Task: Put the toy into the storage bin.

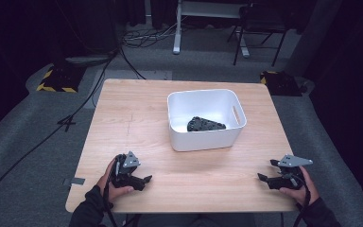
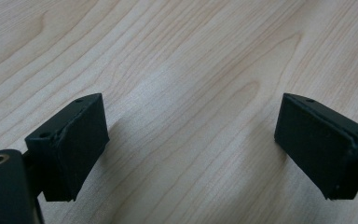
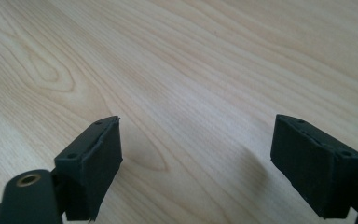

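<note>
Holding both my left gripper (image 1: 144,179) and right gripper (image 1: 263,178) spread wide and empty, I judged the black part (image 1: 205,124) ahead rigid, light, best pinched by its edge.

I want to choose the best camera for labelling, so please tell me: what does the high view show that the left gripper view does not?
High view alone: the white bin behind the table's middle, a dark object inside it, both hands, the right gripper, and the floor with cables and a chair.
Left gripper view alone: close wood grain and the two black pads, spread wide with bare wood between them.
Both: the wooden table and the left gripper, open and holding nothing.
</note>
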{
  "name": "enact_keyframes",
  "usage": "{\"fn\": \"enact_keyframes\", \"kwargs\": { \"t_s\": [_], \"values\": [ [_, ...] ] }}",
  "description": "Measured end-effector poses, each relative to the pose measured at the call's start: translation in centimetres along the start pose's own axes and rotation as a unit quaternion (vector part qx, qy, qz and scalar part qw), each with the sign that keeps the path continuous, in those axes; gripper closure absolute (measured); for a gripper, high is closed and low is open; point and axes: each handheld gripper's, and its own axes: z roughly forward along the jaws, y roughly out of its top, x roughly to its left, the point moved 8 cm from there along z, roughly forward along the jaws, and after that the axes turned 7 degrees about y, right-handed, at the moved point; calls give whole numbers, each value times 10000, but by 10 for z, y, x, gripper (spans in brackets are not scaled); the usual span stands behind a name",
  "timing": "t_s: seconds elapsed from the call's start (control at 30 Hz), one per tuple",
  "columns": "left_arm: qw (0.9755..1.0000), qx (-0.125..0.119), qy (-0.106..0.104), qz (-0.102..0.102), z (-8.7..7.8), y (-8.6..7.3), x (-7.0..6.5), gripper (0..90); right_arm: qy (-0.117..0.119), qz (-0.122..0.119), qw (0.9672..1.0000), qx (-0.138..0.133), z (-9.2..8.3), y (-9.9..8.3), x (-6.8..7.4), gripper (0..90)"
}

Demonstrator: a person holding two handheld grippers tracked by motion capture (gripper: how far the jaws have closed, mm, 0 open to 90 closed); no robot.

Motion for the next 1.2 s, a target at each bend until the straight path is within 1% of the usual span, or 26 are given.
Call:
{"fn": "enact_keyframes", "kwargs": {
  "t_s": [0.03,0.07,0.1,0.13,0.17,0.27,0.3,0.57,0.6,0.63,0.9,0.97,1.0,1.03,1.1,1.2],
  "values": [
    [10000,-1,5,10,0,0,0,99,0,0,10000,0,0,0,0,170],
    [10000,-3,6,4,0,0,0,99,-4,103,9999,-42,1,-3,0,160],
    [10000,6,-7,-24,0,0,0,99,50,244,9996,-142,-1,-7,-1,162],
    [10000,6,-7,-24,0,0,0,98,41,244,9996,-150,-2,-8,-2,161],
    [10000,7,-10,-25,0,0,0,99,11,298,9994,-170,-3,-9,-2,161],
    [10000,11,-19,-11,0,0,-1,99,-20,274,9995,-140,-4,-11,-2,160],
    [10000,21,-27,-5,0,0,0,99,-31,327,9993,-174,-4,-10,-1,160],
    [10000,23,-23,-2,0,-1,0,99,-28,316,9993,-176,-4,-11,-1,160],
    [10000,16,15,13,-1,0,0,99,-28,315,9993,-178,-4,-10,-1,160],
    [10000,6,15,-25,-1,0,0,99,-27,317,9993,-176,-4,-11,-1,160],
    [10000,3,9,-32,-1,0,0,99,-27,316,9993,-178,-4,-10,-1,160],
    [10000,13,8,-26,-1,-1,0,98,-28,316,9993,-178,-4,-11,-1,160],
    [10000,16,19,9,-1,0,0,98,-26,320,9993,-177,-4,-11,-1,160],
    [10000,-8,72,36,0,0,2,97,-26,320,9993,-177,-4,-11,-1,160],
    [10000,-2,26,2,0,0,0,96,-27,316,9993,-179,-4,-10,-1,160],
    [10000,-1,28,4,0,0,0,96,-27,318,9993,-178,-4,-10,-1,160]
  ]
}}
